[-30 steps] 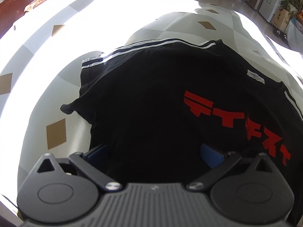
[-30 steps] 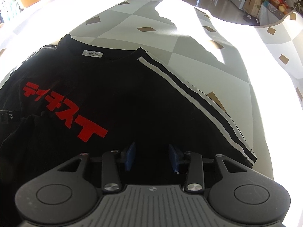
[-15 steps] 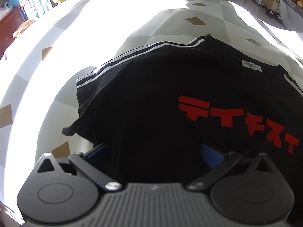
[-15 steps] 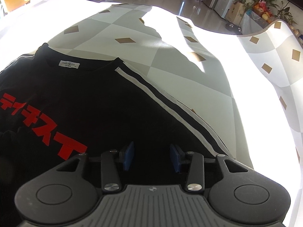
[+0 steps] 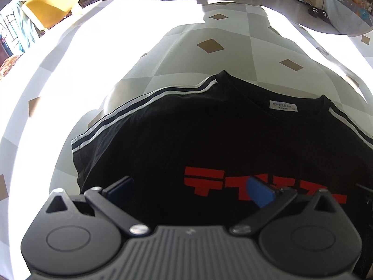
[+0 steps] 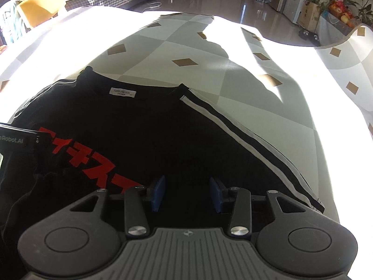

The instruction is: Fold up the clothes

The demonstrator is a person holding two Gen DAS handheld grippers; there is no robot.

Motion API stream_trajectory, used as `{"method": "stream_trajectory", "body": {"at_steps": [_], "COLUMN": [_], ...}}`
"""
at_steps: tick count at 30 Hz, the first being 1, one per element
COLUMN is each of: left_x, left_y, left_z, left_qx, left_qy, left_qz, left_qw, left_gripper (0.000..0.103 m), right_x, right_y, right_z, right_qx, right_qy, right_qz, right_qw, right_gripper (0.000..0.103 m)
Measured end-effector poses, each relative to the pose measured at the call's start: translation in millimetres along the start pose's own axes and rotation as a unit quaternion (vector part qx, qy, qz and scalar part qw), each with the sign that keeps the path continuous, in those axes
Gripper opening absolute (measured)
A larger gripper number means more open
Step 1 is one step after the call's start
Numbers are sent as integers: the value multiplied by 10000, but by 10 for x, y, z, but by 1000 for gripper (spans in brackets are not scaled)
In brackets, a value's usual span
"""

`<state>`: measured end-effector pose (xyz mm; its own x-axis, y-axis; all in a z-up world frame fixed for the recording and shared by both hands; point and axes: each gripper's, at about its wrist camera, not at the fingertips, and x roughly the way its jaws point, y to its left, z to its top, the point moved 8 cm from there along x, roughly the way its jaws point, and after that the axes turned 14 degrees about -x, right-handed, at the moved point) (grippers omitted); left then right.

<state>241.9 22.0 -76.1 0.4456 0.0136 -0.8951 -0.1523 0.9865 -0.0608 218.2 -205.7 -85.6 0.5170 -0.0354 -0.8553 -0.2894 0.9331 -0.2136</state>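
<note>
A black T-shirt [image 5: 221,140] with red block lettering [image 6: 93,163] and white shoulder stripes [image 6: 244,140] lies spread front-up on a tabletop [image 5: 209,46] covered in a grey and white diamond-patterned cloth, collar and white neck label [image 6: 122,92] pointing away. The left tongs [image 5: 188,192] sit wide open above the shirt's lower chest, blue pads apart. The right tongs [image 6: 187,193] are also open, with a narrower gap, above the fabric near the striped sleeve. Strong sunlight washes the cloth around the shirt.
</note>
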Motion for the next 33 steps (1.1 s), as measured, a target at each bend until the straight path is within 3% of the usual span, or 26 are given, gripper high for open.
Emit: {"method": "stream_trajectory", "body": {"at_steps": [5, 7, 9, 22, 33], "left_x": [174, 283, 338, 465, 558], "left_y": [-61, -14, 44, -19, 185], "left_z": [68, 61, 75, 239, 435], "left_qx": [1, -149, -463, -569, -1038], "left_qy": [-75, 49, 102, 44, -85], "left_qz": [153, 214, 53, 131, 296], "left_qw": [9999, 9996, 9989, 9983, 9941], "left_gripper": [103, 103, 103, 103, 103], "right_x": [28, 39, 58, 227, 352], "right_y": [141, 197, 172, -150, -416], "right_z": [3, 4, 13, 160, 267], "right_qx": [-140, -196, -123, 91, 282], "right_qy": [29, 41, 46, -44, -96], "right_qz": [271, 380, 386, -450, -799], "right_qw": [9995, 9991, 9992, 9989, 9964], "right_gripper": [41, 44, 45, 48, 48]}}
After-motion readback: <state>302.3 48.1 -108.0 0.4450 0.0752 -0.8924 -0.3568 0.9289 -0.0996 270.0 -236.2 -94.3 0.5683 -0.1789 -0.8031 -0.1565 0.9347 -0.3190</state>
